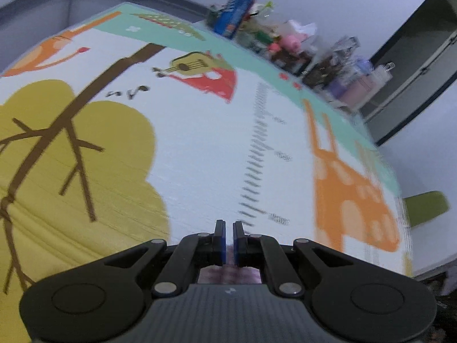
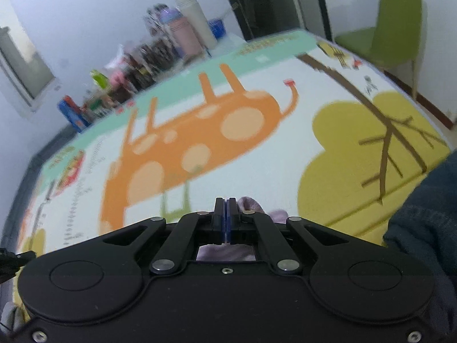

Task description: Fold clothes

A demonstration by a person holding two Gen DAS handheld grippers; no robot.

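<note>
- Lilac cloth, the garment [image 2: 251,204] to be folded, shows as a pale bunch just past the right gripper [image 2: 225,220] and again through the window behind its fingers.
- That gripper's jaws are pressed together with only a blue sliver between them; the cloth sits right beside them, but I cannot tell whether any of it is pinched.
- The left gripper [image 1: 229,237] has its jaws drawn close with a thin slit between; checked pinkish fabric [image 1: 228,275] lies under its body, and whether an edge is caught there is hidden.
- Both views are tilted and smeared across the printed play mat [image 1: 200,143], so the hands seem to be moving.
- To fold well, I'd judge both hands should keep level and travel together, so the fabric stays taut and lands flat on the mat.
- Clutter [image 1: 285,43] along the mat's far edge and the green chair [image 2: 397,28] stand well apart.
</note>
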